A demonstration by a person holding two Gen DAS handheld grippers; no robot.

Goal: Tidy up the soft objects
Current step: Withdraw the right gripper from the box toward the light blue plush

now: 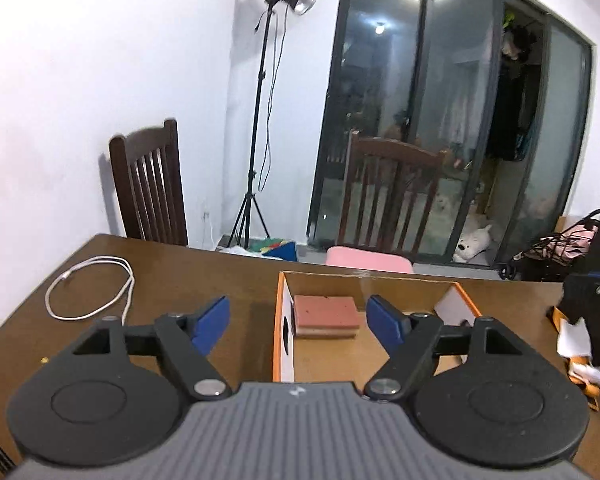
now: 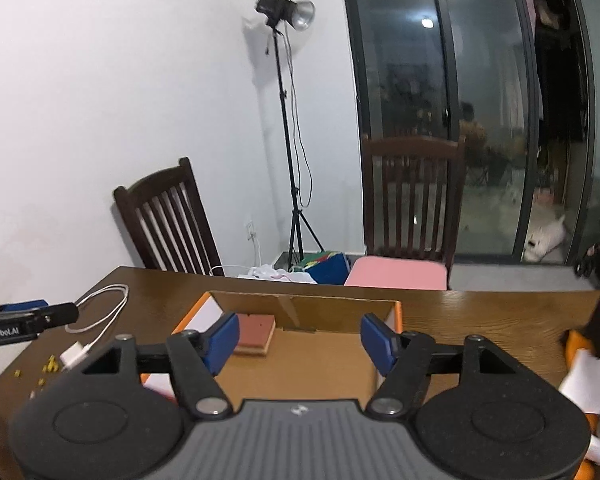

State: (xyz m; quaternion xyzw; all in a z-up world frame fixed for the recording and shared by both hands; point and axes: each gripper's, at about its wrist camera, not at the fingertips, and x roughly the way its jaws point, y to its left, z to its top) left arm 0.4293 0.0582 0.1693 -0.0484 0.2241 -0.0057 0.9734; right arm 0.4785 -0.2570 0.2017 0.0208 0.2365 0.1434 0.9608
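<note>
A reddish-pink sponge block [image 1: 326, 315] with a tan base lies inside an open cardboard box [image 1: 284, 320] with orange rims, at the box's far left corner. It also shows in the right wrist view [image 2: 254, 332], in the same box [image 2: 397, 316]. My left gripper [image 1: 298, 322] is open and empty, held above the box's left wall, short of the sponge. My right gripper [image 2: 298, 340] is open and empty above the box's middle. The left gripper's tip [image 2: 40, 316] shows at the far left of the right wrist view.
The box stands on a brown wooden table [image 1: 228, 276]. A white cable [image 1: 92, 296] lies coiled on the table's left. Small yellow bits [image 2: 50, 366] lie near it. Two dark wooden chairs [image 1: 152, 184] stand behind, one with a pink cushion [image 1: 368, 262]. Orange and white items [image 1: 576, 344] lie at right.
</note>
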